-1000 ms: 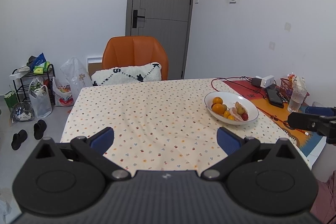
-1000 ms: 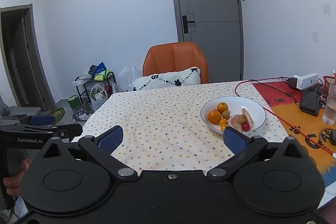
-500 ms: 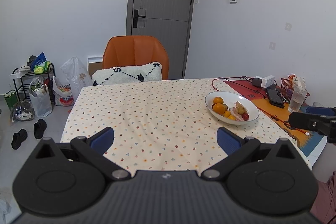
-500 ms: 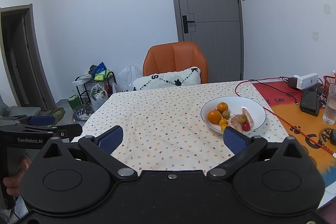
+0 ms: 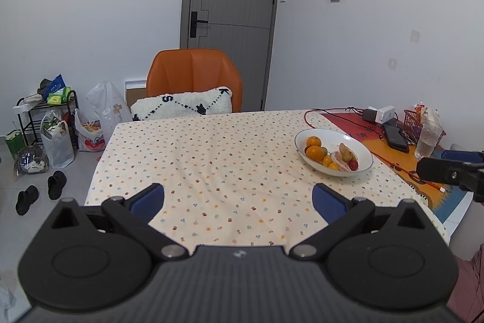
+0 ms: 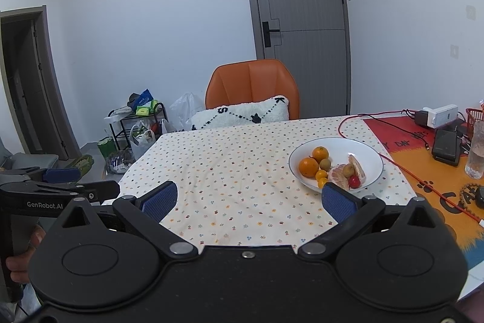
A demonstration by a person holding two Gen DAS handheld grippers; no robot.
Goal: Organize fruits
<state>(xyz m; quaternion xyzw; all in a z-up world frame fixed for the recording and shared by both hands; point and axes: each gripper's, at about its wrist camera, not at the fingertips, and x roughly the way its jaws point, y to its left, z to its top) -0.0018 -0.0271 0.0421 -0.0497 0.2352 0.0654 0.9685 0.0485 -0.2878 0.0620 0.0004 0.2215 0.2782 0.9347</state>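
A white bowl stands on the right part of the dotted tablecloth. It holds oranges, small yellow-green fruits, peeled pomelo pieces and a small red fruit. My left gripper is open and empty, hovering over the table's near edge, left of the bowl. My right gripper is open and empty, its right finger pad just in front of the bowl.
An orange chair with a white cushion stands at the far side. A red cable, power bank, charger, red basket and plastic cup lie on the orange mat at right. Bags, a rack and shoes sit on the floor at left.
Almost nothing moved; the left wrist view shifted very slightly, and both grippers stay open and empty.
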